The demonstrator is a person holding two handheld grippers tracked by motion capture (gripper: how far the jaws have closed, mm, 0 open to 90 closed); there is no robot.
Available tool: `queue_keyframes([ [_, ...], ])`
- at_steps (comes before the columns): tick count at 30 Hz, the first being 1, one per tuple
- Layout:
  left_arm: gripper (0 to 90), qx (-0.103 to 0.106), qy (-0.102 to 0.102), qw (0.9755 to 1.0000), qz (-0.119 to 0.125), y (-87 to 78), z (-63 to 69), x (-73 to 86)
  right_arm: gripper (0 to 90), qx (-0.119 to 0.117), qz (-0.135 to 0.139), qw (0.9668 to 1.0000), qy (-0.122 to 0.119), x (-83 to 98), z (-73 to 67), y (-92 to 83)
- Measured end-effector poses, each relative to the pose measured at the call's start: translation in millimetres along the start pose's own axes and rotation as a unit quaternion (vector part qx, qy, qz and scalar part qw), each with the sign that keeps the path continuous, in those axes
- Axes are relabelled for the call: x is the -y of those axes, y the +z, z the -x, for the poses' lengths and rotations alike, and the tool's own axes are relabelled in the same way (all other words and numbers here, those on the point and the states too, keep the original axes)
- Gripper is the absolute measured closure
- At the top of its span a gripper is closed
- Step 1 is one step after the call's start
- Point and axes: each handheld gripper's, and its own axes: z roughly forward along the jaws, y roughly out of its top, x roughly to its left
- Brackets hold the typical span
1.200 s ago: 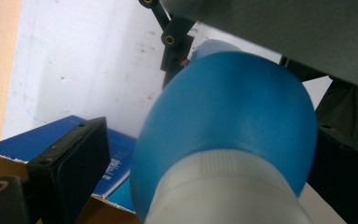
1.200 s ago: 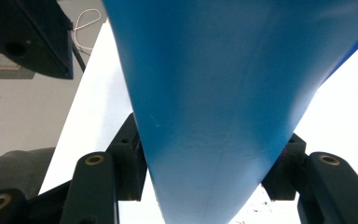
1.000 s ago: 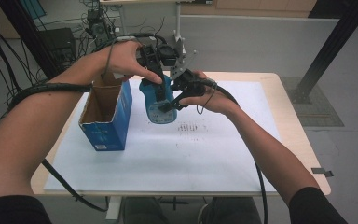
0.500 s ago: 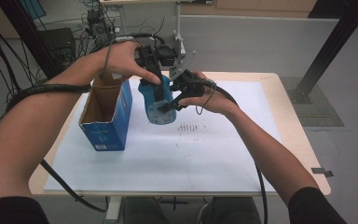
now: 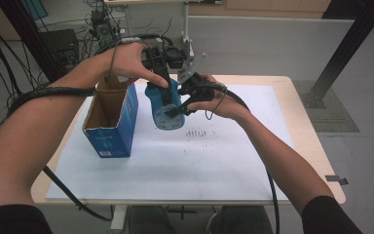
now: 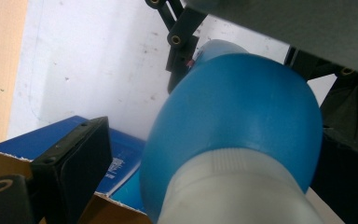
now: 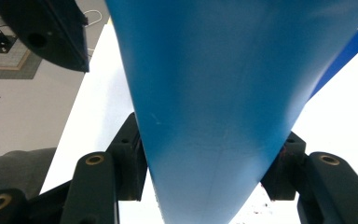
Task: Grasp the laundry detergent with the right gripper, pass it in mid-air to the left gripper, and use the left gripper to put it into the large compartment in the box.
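Right hand-held gripper [image 5: 177,111] pinches blue plastic bottle [image 5: 165,109] low; smooth, likely slippery. Left hand-held gripper [image 5: 161,78] spread, closing around white neck [image 6: 233,186].

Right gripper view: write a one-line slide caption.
Right gripper clamps the blue bottle from both sides above the white sheet.

Blue bottle [image 5: 164,108] with white cap; blue carton [image 5: 112,127]; white table cover [image 5: 185,161].
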Motion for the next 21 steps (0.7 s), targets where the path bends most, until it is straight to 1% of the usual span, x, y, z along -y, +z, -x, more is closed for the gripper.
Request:
queue_keyframes([
  [2,8.7,0.000,0.000,1.0000,0.002,-0.2,0.2,0.3,43.7,0.000,-0.004,1.0000,0.009,0.4,-1.2,-0.8],
  [3,9.1,-0.001,0.000,1.0000,0.001,-0.1,0.3,0.4,43.7,0.000,-0.019,0.9992,0.034,0.7,-4.6,-3.0],
  [5,11.0,0.001,0.003,1.0000,0.000,0.0,0.2,0.7,43.7,0.003,-0.012,0.9997,0.020,1.2,-2.3,-2.3],
  [6,12.4,0.002,0.002,1.0000,-0.001,0.1,0.3,0.7,43.7,0.002,-0.015,0.9995,0.027,1.4,-3.1,-2.8],
  [8,15.8,0.001,0.003,1.0000,-0.003,0.8,0.2,0.8,43.7,0.001,-0.014,0.9996,0.025,1.5,-2.9,-3.0],
  [9,17.3,0.001,0.001,1.0000,0.001,1.6,0.6,0.9,43.7,0.001,-0.003,1.0000,0.007,1.4,-0.6,-1.8],
  [10,19.7,0.002,0.005,1.0000,-0.001,1.3,0.2,0.7,43.7,0.001,-0.015,0.9995,0.029,1.4,-3.7,-3.8],
  [12,23.4,0.005,0.007,1.0000,-0.002,0.9,0.3,0.1,43.7,0.000,-0.014,0.9995,0.029,1.3,-4.0,-4.2],
  [13,25.3,0.006,0.007,1.0000,-0.002,1.2,0.5,0.0,43.7,0.001,-0.012,0.9996,0.026,1.2,-3.7,-4.2],
  [14,26.4,0.008,0.005,1.0000,0.000,1.6,0.6,0.0,43.7,0.001,-0.003,0.9999,0.011,1.2,-1.9,-3.2],
  [16,27.8,0.016,0.007,0.9999,0.001,1.8,0.3,0.0,43.8,0.000,0.000,1.0000,0.006,1.2,-1.8,-3.3],
  [17,29.2,0.020,0.007,0.9998,0.002,2.0,0.3,0.2,43.8,-0.003,0.005,1.0000,-0.003,1.1,-0.9,-2.7],
  [18,31.5,0.023,0.007,0.9997,0.003,2.2,0.3,0.3,43.8,-0.002,0.005,1.0000,-0.003,1.3,-1.1,-2.9],
  [19,32.5,0.022,0.008,0.9997,0.003,2.4,0.5,0.4,43.8,-0.001,0.002,1.0000,0.002,1.5,-1.8,-3.5],
  [20,32.7,0.024,0.005,0.9997,0.005,3.1,1.0,0.5,43.8,-0.001,0.002,1.0000,0.000,1.7,-1.7,-3.4],
  [21,32.9,0.025,0.008,0.9997,0.002,3.1,0.5,0.5,43.8,-0.001,0.002,1.0000,0.000,1.9,-1.8,-3.3],
])
